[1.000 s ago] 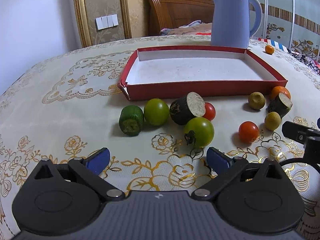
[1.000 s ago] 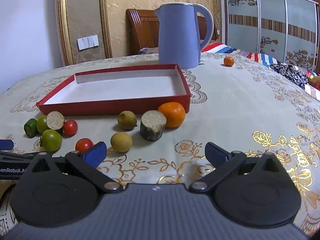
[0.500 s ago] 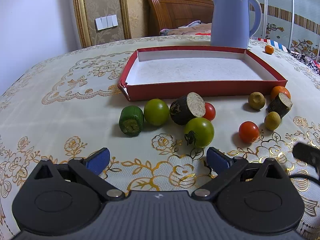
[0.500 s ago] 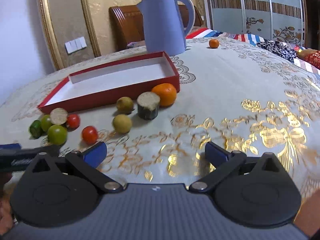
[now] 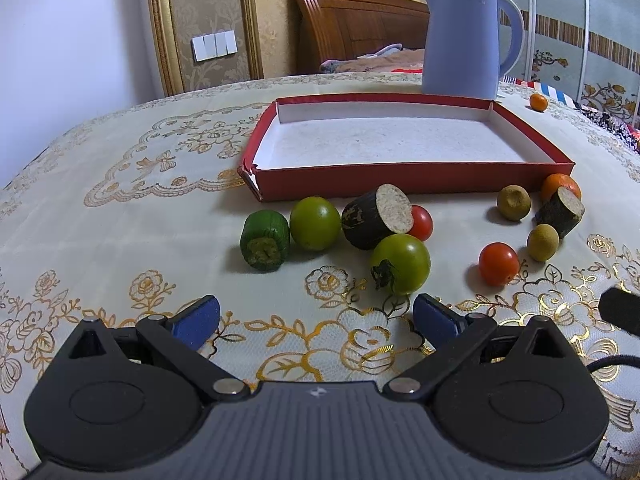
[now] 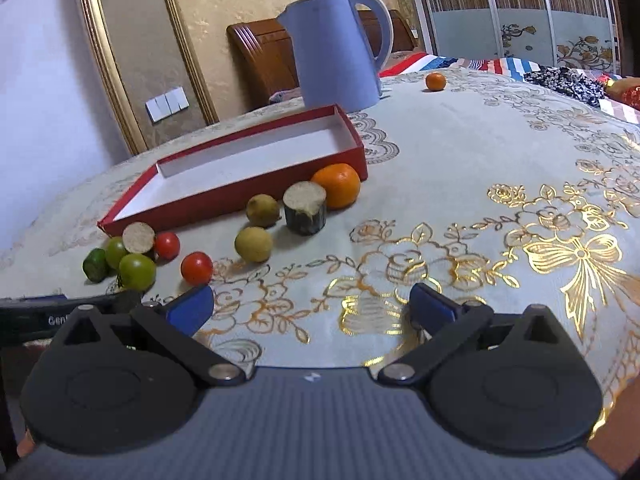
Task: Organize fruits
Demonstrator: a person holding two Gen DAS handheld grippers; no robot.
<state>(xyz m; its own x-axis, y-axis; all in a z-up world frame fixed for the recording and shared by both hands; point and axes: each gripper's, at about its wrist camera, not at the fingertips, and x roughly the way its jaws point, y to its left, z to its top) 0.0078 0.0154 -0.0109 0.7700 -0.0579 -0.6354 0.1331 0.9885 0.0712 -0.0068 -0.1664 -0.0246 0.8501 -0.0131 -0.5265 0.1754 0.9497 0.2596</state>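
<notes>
Behind the dark cut stump with the pale face [image 5: 376, 216], a small red tomato [image 5: 421, 222] is showing only in part, and the orange mandarin [image 5: 560, 185] by the shallow red cardboard tray's [image 5: 400, 178] near right corner is sitting half hidden behind a second dark stump [image 5: 561, 211]. At the right border of the left wrist view a black piece of the other device is cutting in, too cropped to read. In the right wrist view a dark bar with partial white lettering is crossing the left border.

The left tool [image 5: 316, 318] is hovering low over the gold-flowered cream worktop [image 5: 120, 216], its blue pads spread wide and gripping nothing, pointing at the large green tomato [image 5: 401, 263] just ahead. The right tool [image 6: 311, 307] is likewise hanging released, tilted, aimed at bare cloth near the front edge.

The fruits are lying loose on the worktop along the tray's near wall: a green ridged chunk [image 5: 265, 240], a round green fruit [image 5: 315, 223], a red tomato [image 5: 499, 263] and two olive-brown balls [image 5: 513, 202]. The tray's white floor is holding nothing. A pale blue kettle [image 5: 464, 38] is standing beyond it, with a tiny orange fruit [image 5: 538, 102] toward the far right edge.
</notes>
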